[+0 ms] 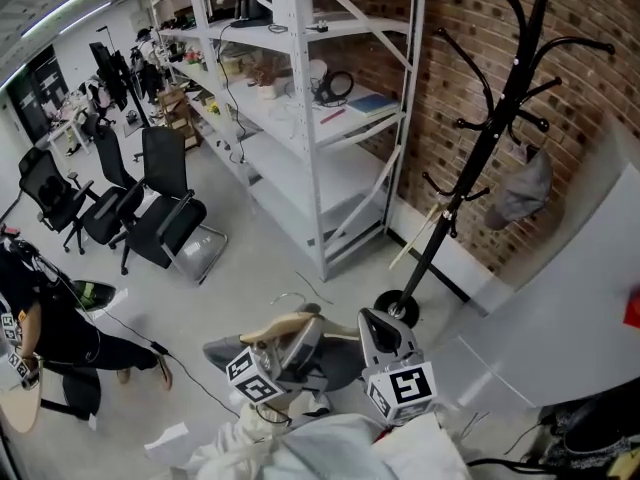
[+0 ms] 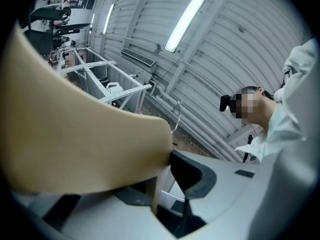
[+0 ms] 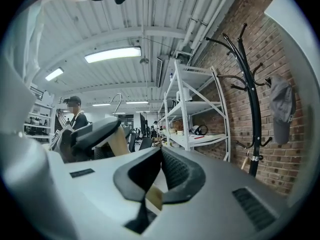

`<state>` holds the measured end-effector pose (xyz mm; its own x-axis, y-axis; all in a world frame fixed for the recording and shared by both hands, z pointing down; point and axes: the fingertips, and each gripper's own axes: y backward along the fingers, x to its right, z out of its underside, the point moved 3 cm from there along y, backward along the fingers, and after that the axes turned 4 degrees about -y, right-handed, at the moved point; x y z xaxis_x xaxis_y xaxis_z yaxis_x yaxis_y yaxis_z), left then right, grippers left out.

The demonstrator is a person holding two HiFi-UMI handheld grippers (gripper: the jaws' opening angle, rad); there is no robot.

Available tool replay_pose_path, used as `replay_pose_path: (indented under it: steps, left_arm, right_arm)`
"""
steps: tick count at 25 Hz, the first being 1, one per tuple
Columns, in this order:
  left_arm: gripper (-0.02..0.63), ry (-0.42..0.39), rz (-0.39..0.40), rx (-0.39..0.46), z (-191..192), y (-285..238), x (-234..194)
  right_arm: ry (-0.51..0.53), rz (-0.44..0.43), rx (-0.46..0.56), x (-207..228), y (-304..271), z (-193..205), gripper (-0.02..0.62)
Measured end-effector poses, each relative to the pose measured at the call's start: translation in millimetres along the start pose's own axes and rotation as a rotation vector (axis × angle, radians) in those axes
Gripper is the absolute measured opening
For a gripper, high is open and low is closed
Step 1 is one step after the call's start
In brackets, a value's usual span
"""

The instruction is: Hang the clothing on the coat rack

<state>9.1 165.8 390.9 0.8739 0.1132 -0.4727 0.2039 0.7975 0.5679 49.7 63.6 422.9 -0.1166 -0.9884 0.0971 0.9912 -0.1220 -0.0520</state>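
Firmly, at lower centre-left of the head view, the wooden hanger was clamped by the left gripper, with a grey garment draped beneath it. Its other end was pinched in the narrow jaws of the right gripper. At upper right, well apart, the coat rack was seen against the brick wall.

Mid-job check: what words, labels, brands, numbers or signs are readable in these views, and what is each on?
Readable words or numbers: none in any view.
Left marker cube: black-and-white square pattern only, no letters.
Right marker cube: the same kind of pattern, no letters.
Boxes and items on the shelving rack: any print is too small to read.
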Motion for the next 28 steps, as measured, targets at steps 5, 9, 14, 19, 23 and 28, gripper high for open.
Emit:
replay_pose_path:
  steps: [5, 9, 14, 19, 23, 28]
  left_arm:
    - [0.107, 0.008, 0.018, -0.017, -19, -5, -42]
    - [0.107, 0.018, 0.028, -0.025, -38, -4, -64]
    - [0.107, 0.033, 0.028, -0.026, -49, -3, -85]
    - [0.107, 0.055, 0.036, -0.036, -47, -7, -98]
    - [0.107, 0.076, 0.043, -0.038, -45, -14, -110]
    - [0.107, 0.105, 0.049, -0.043, -39, -27, -126]
  right_arm:
    - [0.002, 0.024, -0.005, 0, -45, 1, 0.025]
    - [-0.006, 0.041, 0.007, -6, -71, -1, 0.025]
    - [-0.015, 0.055, -0.005, -9, -92, 2, 0.025]
    - [-0.021, 0.08, -0.02, -3, -101, 5, 0.025]
    - [-0.016, 0.096, -0.025, 6, -109, 6, 0.025]
    - [-0.014, 0.121, -0.028, 24, -119, 6, 0.025]
